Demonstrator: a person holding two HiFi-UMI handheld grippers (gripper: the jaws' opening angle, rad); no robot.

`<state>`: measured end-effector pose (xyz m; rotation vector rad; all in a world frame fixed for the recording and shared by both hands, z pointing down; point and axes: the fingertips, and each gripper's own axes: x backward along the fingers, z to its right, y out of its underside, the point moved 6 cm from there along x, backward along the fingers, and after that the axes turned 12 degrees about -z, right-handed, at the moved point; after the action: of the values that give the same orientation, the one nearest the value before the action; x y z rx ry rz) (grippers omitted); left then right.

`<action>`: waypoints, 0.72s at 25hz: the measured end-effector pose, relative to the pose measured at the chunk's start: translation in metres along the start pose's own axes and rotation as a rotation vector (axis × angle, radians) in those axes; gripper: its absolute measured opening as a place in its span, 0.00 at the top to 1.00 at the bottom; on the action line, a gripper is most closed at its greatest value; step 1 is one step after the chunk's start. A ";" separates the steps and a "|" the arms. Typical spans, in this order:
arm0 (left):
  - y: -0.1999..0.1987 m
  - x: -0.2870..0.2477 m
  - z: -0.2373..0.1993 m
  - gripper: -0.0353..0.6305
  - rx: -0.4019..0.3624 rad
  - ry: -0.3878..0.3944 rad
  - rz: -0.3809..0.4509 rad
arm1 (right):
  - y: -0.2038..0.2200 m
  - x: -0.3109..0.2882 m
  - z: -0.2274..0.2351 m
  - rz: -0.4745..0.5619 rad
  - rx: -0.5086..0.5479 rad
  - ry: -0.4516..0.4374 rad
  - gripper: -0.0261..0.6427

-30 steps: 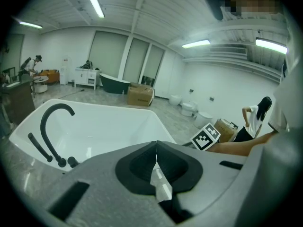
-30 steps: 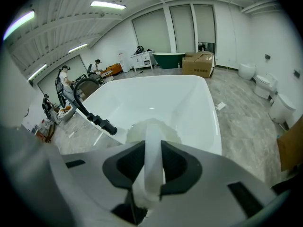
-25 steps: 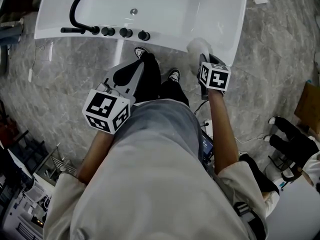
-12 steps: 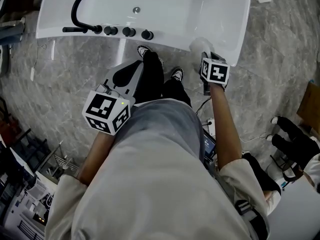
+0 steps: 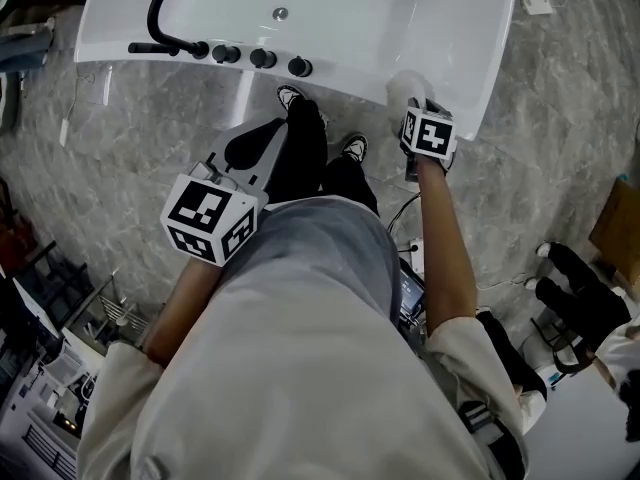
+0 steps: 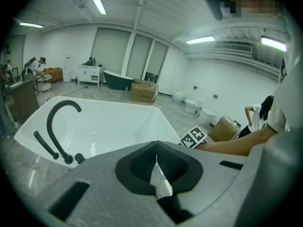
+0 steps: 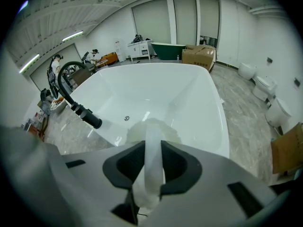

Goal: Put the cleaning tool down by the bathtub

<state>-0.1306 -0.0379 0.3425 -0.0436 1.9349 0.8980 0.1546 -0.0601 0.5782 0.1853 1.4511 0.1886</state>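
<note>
A white bathtub (image 5: 350, 28) with a black arched faucet (image 5: 165, 8) stands in front of me. My right gripper (image 5: 420, 118) is shut on the white handle of the cleaning tool (image 7: 152, 160). The tool's pale fluffy head (image 5: 408, 88) hangs over the tub's near rim, at its right end. In the right gripper view the handle runs up between the dark pads (image 7: 176, 164) to that head (image 7: 151, 129). My left gripper (image 5: 255, 148) hovers over the floor in front of the tub, beside my legs, with its jaws together and nothing in them.
Several black knobs (image 5: 262, 58) line the tub's near rim. The floor (image 5: 120, 148) is grey marble. A person's dark shoes and legs (image 5: 570, 298) are at the right. Cardboard boxes (image 7: 199, 56) and toilets (image 7: 277, 110) stand beyond the tub.
My right gripper has carried the tool a little forward and to the right, further over the tub's rim. The left gripper has barely moved.
</note>
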 end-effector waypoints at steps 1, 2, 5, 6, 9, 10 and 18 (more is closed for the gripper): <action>0.000 0.000 -0.001 0.93 0.000 -0.001 -0.002 | -0.001 -0.002 0.001 0.000 0.003 0.006 0.83; 0.000 -0.001 -0.001 0.93 0.001 -0.002 -0.002 | -0.002 -0.004 0.002 0.000 0.006 0.012 0.83; 0.000 -0.003 -0.003 0.93 0.005 -0.007 -0.002 | -0.005 -0.011 0.003 0.002 0.005 0.021 0.83; -0.001 -0.004 -0.004 0.93 0.006 -0.007 -0.001 | -0.006 -0.013 0.004 0.005 0.004 0.027 0.83; -0.001 -0.006 -0.003 0.93 0.004 -0.002 -0.004 | -0.007 -0.017 0.005 0.009 0.007 0.043 0.83; 0.000 -0.005 -0.003 0.93 0.003 -0.002 -0.005 | -0.007 -0.018 0.005 0.008 0.008 0.045 0.83; -0.002 -0.003 -0.002 0.93 0.004 0.004 -0.001 | -0.005 -0.026 0.005 -0.013 0.020 0.070 0.83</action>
<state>-0.1293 -0.0420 0.3444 -0.0438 1.9402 0.8936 0.1563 -0.0712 0.6030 0.1874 1.5241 0.1714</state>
